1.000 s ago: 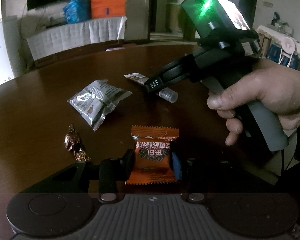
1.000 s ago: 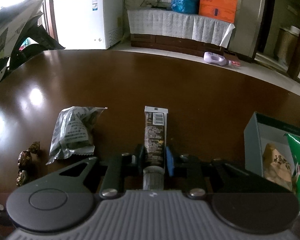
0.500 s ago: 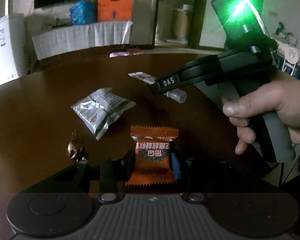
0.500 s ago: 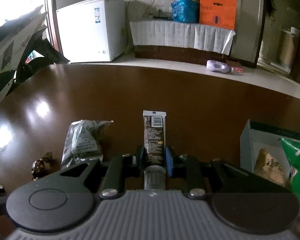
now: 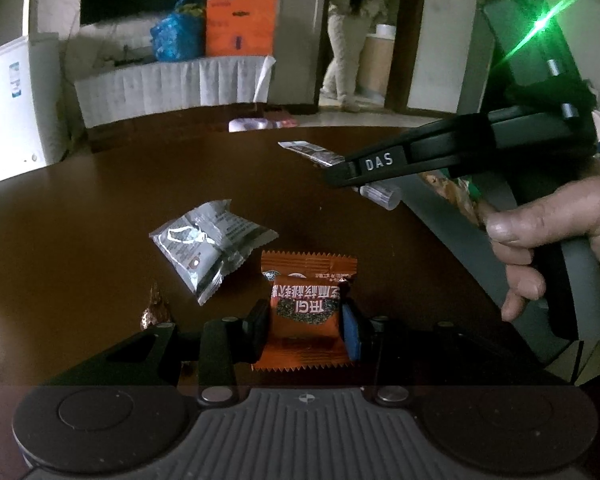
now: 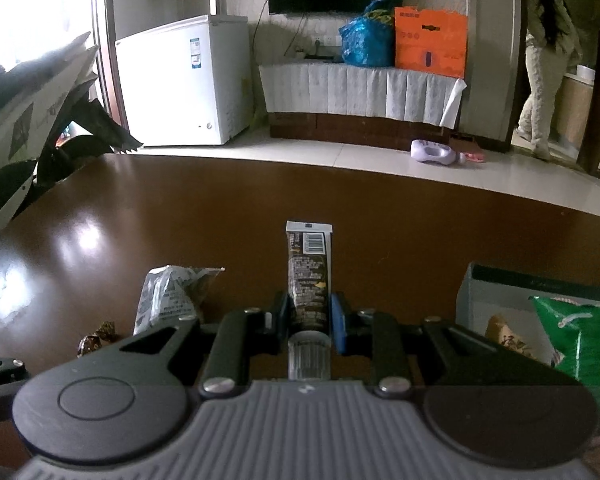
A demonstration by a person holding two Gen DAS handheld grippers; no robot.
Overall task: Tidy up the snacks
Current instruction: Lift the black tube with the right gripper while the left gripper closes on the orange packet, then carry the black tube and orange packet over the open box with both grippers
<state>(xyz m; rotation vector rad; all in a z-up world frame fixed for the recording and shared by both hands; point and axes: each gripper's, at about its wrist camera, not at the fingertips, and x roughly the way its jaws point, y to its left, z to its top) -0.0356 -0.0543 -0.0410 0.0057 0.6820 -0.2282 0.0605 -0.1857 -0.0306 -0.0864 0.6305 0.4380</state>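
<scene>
My left gripper (image 5: pixel 305 322) is shut on an orange snack packet (image 5: pixel 306 308), held just above the brown table (image 5: pixel 80 208). My right gripper (image 6: pixel 310 316) is shut on a dark squeeze tube (image 6: pixel 309 272) with a clear ribbed cap, lifted above the table; it also shows in the left wrist view (image 5: pixel 336 160) at the upper right. A silver snack packet (image 5: pixel 210 240) lies on the table left of the orange one and shows in the right wrist view (image 6: pixel 168 300). A grey box (image 6: pixel 496 296) at the right holds a green bag (image 6: pixel 580 336) and a tan snack.
Gold-wrapped candies (image 5: pixel 154 312) lie at the left of the table and show in the right wrist view (image 6: pixel 98 338). The box wall (image 5: pixel 440 216) runs along the right. Behind the table stand a white freezer (image 6: pixel 188 80) and a covered side table.
Both grippers have risen with their snacks. The right gripper with the tube has moved up and to the right, toward the box. The left gripper has lifted the orange packet off the table.
</scene>
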